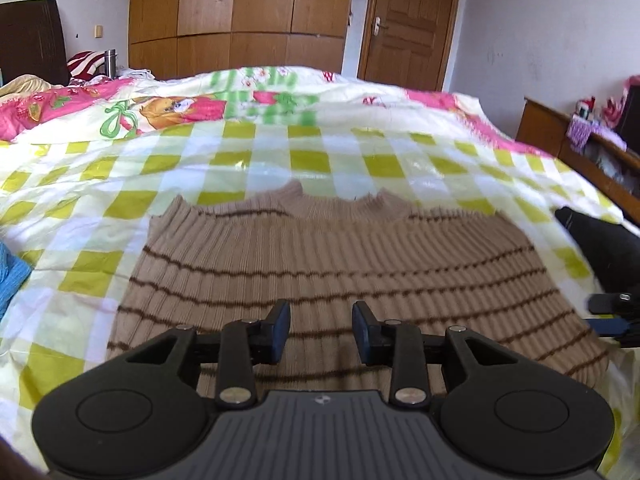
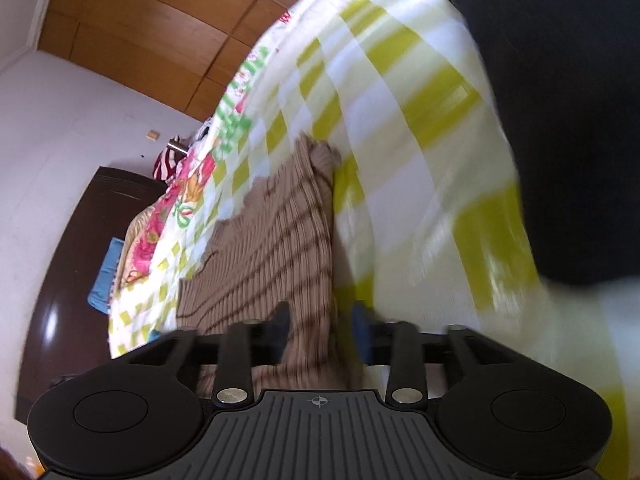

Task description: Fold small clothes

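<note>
A tan ribbed sweater with thin brown stripes lies flat on the green-and-white checked bedspread, collar toward the far side. My left gripper hovers over the sweater's near half, open, with nothing between its fingers. In the tilted, blurred right wrist view the sweater runs away from the camera. My right gripper stands open over the sweater's right edge, where knit meets bedspread; the cloth lies below the fingers, not pinched.
A dark garment lies right of the sweater and fills the upper right of the right wrist view. A blue cloth sits at the bed's left edge. Wardrobe, door and a wooden sideboard stand beyond.
</note>
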`<move>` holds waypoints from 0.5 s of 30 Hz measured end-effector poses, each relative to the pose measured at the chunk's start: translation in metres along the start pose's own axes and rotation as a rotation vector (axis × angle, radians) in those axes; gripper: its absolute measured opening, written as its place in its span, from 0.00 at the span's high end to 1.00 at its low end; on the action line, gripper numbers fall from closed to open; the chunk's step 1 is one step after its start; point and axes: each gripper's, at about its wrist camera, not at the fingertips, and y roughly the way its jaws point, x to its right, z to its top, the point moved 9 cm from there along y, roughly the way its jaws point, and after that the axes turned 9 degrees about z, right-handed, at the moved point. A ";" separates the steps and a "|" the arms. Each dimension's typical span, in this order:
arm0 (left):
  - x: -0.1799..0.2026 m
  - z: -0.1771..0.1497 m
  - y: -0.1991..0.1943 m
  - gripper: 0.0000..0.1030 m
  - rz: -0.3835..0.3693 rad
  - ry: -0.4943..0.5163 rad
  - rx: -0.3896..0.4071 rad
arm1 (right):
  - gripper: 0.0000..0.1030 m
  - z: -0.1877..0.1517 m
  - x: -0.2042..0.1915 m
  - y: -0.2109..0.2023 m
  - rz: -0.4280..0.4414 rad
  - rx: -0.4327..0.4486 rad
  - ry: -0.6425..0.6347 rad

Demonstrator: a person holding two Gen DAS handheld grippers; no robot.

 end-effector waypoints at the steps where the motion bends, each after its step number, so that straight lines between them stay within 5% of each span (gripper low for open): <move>1: 0.002 0.001 0.000 0.55 -0.002 -0.005 0.002 | 0.53 0.004 0.001 0.009 -0.001 -0.007 -0.008; 5: 0.009 -0.002 0.008 0.55 -0.024 -0.010 -0.015 | 0.54 0.013 0.008 0.041 -0.001 -0.055 -0.025; 15: 0.017 -0.006 0.030 0.54 -0.050 -0.034 -0.056 | 0.56 0.032 0.015 0.082 0.174 -0.079 0.091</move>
